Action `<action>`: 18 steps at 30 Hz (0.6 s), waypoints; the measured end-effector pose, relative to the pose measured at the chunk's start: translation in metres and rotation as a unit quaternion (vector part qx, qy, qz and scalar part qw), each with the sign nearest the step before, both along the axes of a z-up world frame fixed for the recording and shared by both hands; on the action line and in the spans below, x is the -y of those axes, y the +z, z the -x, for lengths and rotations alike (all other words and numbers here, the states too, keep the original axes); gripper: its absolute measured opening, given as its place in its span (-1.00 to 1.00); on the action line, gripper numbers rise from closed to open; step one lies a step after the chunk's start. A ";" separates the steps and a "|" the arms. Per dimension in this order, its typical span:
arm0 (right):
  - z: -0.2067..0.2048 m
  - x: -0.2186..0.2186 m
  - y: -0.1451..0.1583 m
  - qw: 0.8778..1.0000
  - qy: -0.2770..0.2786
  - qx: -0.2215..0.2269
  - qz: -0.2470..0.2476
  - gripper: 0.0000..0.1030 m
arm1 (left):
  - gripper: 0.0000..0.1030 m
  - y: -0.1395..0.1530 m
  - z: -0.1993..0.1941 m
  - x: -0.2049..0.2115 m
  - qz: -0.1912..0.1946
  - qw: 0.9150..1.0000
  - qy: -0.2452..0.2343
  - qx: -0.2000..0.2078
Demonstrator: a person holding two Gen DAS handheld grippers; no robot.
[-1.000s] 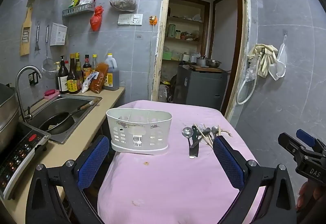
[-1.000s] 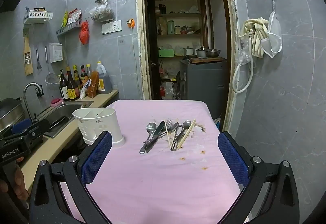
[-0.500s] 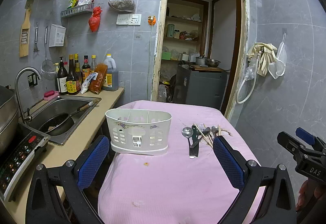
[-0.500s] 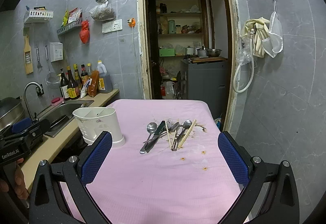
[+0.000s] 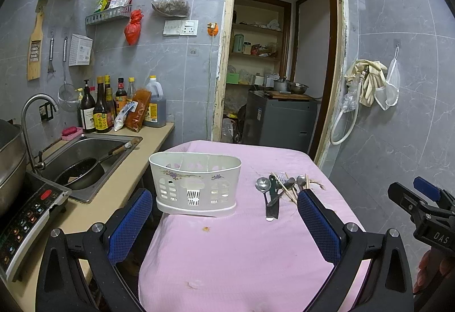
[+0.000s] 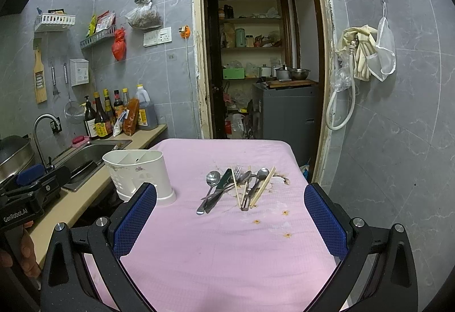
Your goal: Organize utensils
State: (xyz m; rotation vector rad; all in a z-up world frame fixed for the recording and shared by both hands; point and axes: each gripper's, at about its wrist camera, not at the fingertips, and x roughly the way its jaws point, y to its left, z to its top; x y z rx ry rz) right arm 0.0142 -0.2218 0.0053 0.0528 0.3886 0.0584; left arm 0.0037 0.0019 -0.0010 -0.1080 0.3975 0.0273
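Observation:
A white plastic utensil holder (image 5: 196, 184) with dividers stands on the pink-covered table (image 5: 241, 249); it also shows in the right wrist view (image 6: 139, 175). A pile of utensils (image 6: 239, 187) lies to its right: spoons, a fork, a knife and wooden chopsticks, also seen in the left wrist view (image 5: 281, 189). My left gripper (image 5: 224, 215) is open and empty, held in front of the holder. My right gripper (image 6: 230, 215) is open and empty, held in front of the pile, well short of it.
A counter with a sink (image 5: 85, 153) holding a black pan, sauce bottles (image 5: 99, 107) and an induction cooker (image 5: 25, 215) runs along the left. An open doorway (image 6: 261, 70) with a grey cabinet lies behind the table. A hose and cloths hang on the right wall (image 6: 364, 56).
Both views have shifted only slightly; the left gripper has risen a little. Nothing on the table has moved.

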 end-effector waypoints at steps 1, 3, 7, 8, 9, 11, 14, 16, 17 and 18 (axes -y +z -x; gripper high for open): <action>0.000 0.000 -0.001 1.000 0.000 0.000 0.000 0.98 | 1.00 0.000 0.000 0.000 0.000 1.000 0.000 0.000; 0.000 0.000 0.000 1.000 0.000 0.000 0.000 0.98 | 1.00 0.000 0.000 0.000 0.000 1.000 0.000 0.001; -0.001 -0.001 0.000 1.000 0.000 0.000 0.001 0.98 | 1.00 0.000 0.000 0.000 0.000 1.000 0.000 0.001; -0.001 0.000 0.001 1.000 0.000 0.000 0.000 0.98 | 1.00 0.000 0.000 0.000 0.000 1.000 0.000 0.001; -0.002 -0.001 0.001 1.000 0.000 0.000 0.000 0.98 | 1.00 0.000 0.000 0.000 0.000 1.000 -0.001 0.001; -0.001 -0.002 0.002 1.000 -0.001 0.000 0.000 0.98 | 1.00 0.000 0.000 0.000 0.000 1.000 -0.001 0.002; 0.000 -0.003 0.002 1.000 -0.001 0.000 0.001 0.98 | 1.00 0.001 0.000 0.001 -0.001 1.000 -0.001 0.001; 0.000 -0.003 0.004 1.000 -0.001 0.000 0.001 0.98 | 1.00 0.001 0.000 0.001 0.000 1.000 -0.001 0.001; 0.000 -0.003 0.004 1.000 -0.001 0.000 0.001 0.98 | 1.00 0.001 0.001 0.001 0.000 1.000 -0.001 0.001; 0.000 -0.002 0.004 1.000 -0.001 0.000 0.001 0.98 | 1.00 0.001 0.001 0.001 -0.001 1.000 0.000 0.001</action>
